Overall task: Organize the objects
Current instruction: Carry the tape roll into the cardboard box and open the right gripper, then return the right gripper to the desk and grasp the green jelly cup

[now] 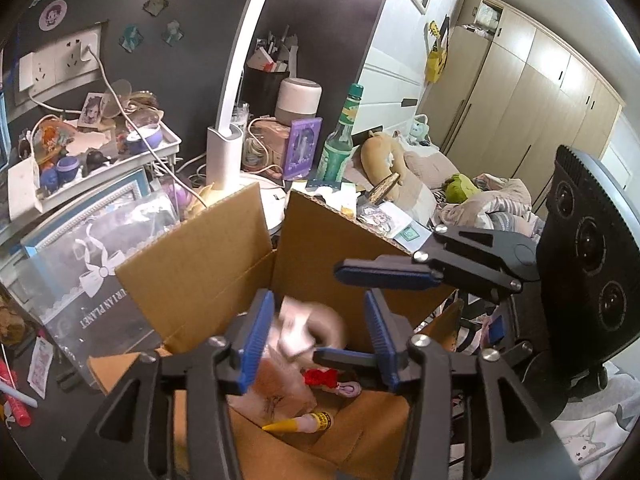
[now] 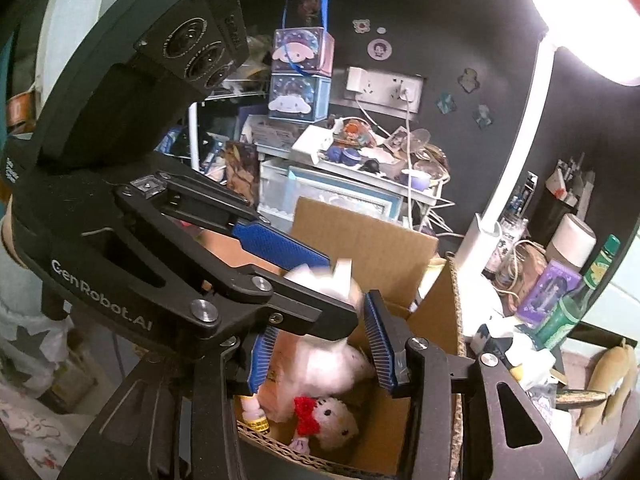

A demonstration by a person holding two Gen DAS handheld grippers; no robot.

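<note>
An open cardboard box sits under both grippers. My left gripper and right gripper cross over its opening. A blurred white-pink soft toy is between both pairs of blue pads; neither pair presses on it. On the box floor lie a plush doll with a red bow, a yellow-tipped tube and a brown paper bag.
A white desk lamp and a green bottle stand behind the box. A cluttered white shelf and a clear case are to the left. A bed with plush toys lies to the right.
</note>
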